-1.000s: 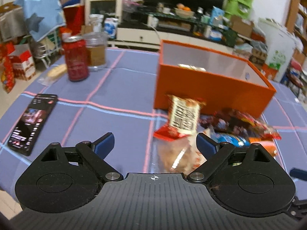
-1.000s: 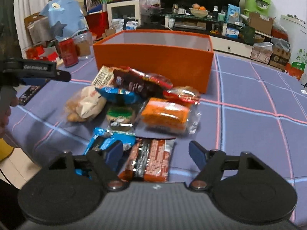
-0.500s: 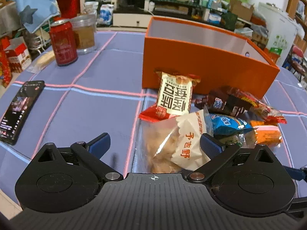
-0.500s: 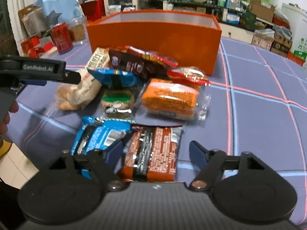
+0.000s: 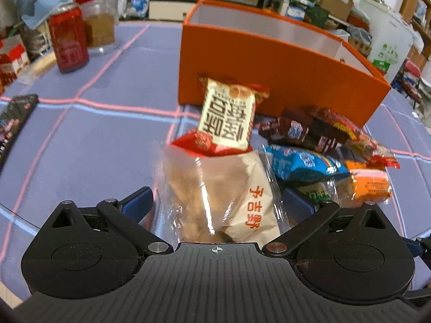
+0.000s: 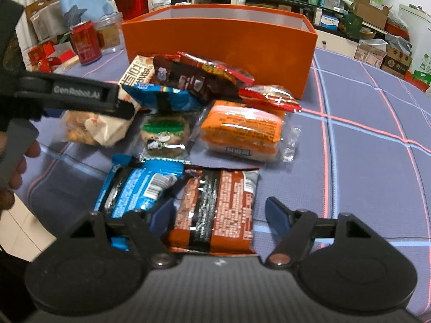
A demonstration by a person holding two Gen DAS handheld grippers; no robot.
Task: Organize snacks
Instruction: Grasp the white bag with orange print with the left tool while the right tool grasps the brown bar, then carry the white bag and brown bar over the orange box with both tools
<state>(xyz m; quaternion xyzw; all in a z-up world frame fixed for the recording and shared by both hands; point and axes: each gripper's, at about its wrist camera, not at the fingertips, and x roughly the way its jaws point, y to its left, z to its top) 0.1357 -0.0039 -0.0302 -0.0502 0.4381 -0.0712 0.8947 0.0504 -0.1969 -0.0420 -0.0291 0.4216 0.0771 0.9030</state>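
While the left gripper (image 5: 216,202) stands wide open, a clear biscuit bag (image 5: 215,188) lies between its fingers, perhaps grazing them, before the orange box (image 5: 269,62). Seen from the right wrist, the right gripper (image 6: 218,215) gapes wide around a brown snack packet (image 6: 215,210).

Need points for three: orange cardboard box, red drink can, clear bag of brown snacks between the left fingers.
orange cardboard box (image 5: 269,75), left wrist view, front wall.
red drink can (image 5: 69,40), left wrist view, middle of the can's side.
clear bag of brown snacks (image 5: 215,193), left wrist view, middle of the bag.
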